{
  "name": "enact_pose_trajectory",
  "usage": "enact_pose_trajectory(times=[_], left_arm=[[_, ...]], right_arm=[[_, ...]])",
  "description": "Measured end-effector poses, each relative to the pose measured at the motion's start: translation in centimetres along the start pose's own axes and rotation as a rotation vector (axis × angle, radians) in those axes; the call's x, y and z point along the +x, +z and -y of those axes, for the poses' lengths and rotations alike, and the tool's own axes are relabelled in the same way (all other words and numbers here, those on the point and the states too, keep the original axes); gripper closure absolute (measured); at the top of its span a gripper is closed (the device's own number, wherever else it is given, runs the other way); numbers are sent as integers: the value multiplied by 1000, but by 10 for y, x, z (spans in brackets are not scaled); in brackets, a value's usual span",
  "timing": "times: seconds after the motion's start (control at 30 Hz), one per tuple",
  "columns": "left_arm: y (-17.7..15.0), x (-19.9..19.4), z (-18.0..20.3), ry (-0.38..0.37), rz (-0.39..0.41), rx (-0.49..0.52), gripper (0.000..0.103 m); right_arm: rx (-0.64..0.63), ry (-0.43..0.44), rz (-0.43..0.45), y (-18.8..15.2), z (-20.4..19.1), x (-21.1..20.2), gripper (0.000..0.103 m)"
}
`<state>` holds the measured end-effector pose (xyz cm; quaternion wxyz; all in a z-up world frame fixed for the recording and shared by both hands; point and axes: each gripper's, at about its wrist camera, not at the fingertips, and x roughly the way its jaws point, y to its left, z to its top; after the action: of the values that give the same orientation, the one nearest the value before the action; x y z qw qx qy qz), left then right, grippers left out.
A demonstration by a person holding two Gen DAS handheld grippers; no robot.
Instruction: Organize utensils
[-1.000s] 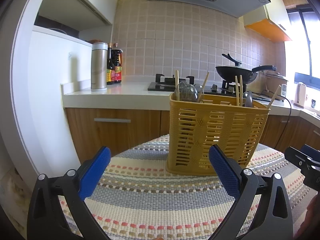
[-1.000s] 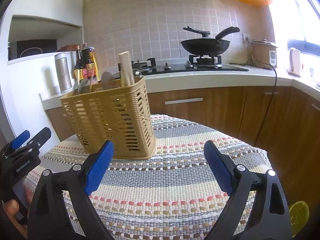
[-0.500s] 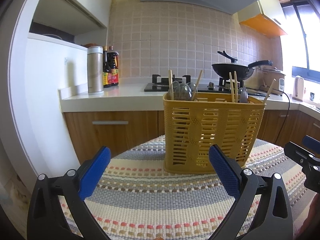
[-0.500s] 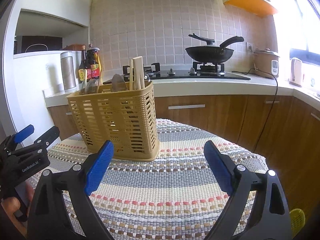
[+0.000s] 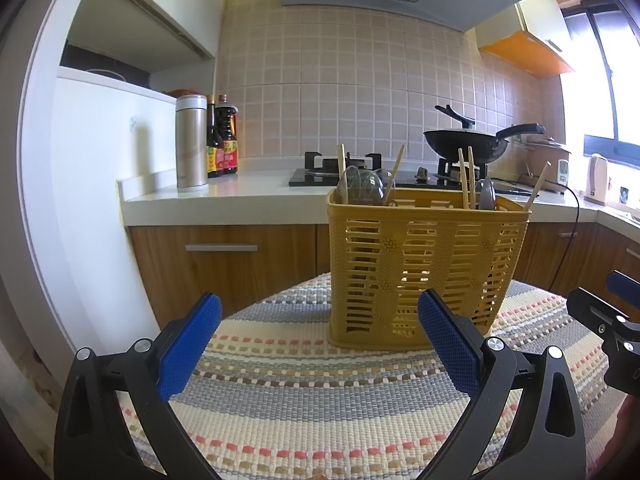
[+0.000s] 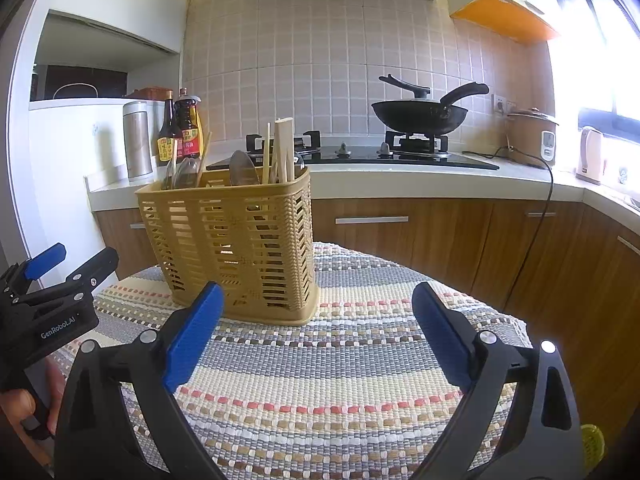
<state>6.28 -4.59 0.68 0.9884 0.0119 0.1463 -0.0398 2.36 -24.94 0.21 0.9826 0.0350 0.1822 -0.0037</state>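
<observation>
A yellow slotted utensil basket (image 5: 424, 268) (image 6: 236, 240) stands upright on a striped woven cloth (image 5: 320, 392) (image 6: 340, 380). Wooden chopsticks (image 5: 466, 178) (image 6: 282, 152) and spoons (image 5: 366, 188) (image 6: 242, 168) stick out of its top. My left gripper (image 5: 320, 336) hangs open and empty, a little in front of the basket. My right gripper (image 6: 316, 328) is also open and empty, in front of the basket's right corner. Each gripper shows at the edge of the other's view, the right one (image 5: 608, 320) and the left one (image 6: 52, 280).
Behind the cloth-covered table runs a white counter (image 5: 224, 196) with wooden cabinets (image 6: 400, 232) below. A steel flask (image 5: 191, 142) and sauce bottles (image 5: 222, 140) stand at its left, a wok (image 6: 420, 114) on the hob, a rice cooker (image 6: 530, 136) with a hanging cord at the right.
Both views have tilted upward and drawn back slightly, so the basket sits lower in frame. Both grippers stay open and empty.
</observation>
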Motion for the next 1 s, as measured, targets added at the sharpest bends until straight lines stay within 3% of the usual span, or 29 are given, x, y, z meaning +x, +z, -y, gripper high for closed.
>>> enact_pose_trajectory(times=[1.0], left_arm=[[0, 0, 1, -3, -5, 4, 8]], right_arm=[[-4, 4, -6, 0, -2, 1, 12]])
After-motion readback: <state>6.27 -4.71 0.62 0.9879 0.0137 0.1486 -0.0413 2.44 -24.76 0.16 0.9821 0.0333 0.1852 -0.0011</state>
